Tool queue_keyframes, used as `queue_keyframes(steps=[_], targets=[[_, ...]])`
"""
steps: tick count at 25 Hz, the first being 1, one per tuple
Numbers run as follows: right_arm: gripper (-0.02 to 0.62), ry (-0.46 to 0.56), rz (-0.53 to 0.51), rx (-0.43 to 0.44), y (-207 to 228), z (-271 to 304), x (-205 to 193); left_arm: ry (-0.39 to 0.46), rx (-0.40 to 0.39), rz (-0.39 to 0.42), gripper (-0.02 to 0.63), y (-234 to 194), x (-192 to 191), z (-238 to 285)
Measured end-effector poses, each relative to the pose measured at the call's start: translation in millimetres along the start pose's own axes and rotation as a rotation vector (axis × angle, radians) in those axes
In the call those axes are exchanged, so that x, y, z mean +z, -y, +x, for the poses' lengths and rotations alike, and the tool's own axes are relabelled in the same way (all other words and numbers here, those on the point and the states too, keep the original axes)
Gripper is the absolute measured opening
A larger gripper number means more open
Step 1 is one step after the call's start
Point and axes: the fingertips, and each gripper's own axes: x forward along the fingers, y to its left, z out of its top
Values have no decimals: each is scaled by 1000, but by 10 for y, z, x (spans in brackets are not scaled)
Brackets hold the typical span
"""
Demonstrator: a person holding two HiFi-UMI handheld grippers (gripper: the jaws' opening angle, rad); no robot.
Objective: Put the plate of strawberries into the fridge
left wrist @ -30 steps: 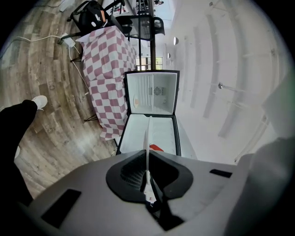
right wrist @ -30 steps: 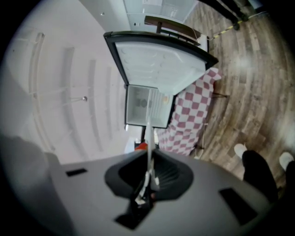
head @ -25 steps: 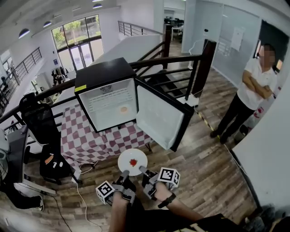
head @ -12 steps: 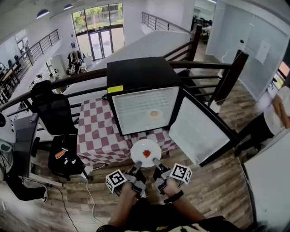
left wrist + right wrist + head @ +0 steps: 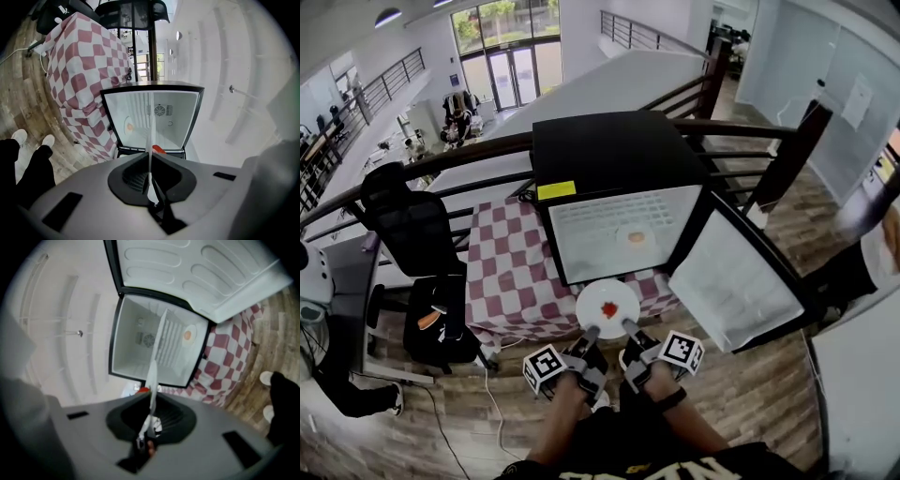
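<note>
Left gripper [image 5: 587,334] and right gripper [image 5: 629,327] fingers are pinching the plate [image 5: 623,298] rim; strawberry [image 5: 607,309] is sitting on it, facing the open fridge [image 5: 609,155].

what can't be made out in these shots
- Head view: how many red strawberries lie on the round white plate; too small.
- Head view: the orange thing inside the open black fridge; too small to name.
- Left gripper view: the strawberries, mostly hidden by the left gripper.
- Head view: the person at the right edge; cut off, blurred.

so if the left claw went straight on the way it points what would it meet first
Likely the inside of the open fridge, the plate the left claw grips leading; nothing shows between, though depth is unclear.
</note>
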Motion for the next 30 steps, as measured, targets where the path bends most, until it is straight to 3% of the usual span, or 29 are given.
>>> queue_keyframes(steps=[9, 17, 24, 30], targets=[[34, 75, -5, 34, -137, 415, 643, -3, -7, 23, 34, 233, 265, 684], [34, 45, 36, 67, -217, 858, 1145, 23, -6, 36, 34, 431, 570, 1244], [34, 14, -21, 83, -217, 1250, 1416, 54, 11, 52, 34, 354, 868, 1567], [34, -8, 15, 80, -145, 1468, 1528, 75, 26, 12, 34, 285, 1009, 1735]])
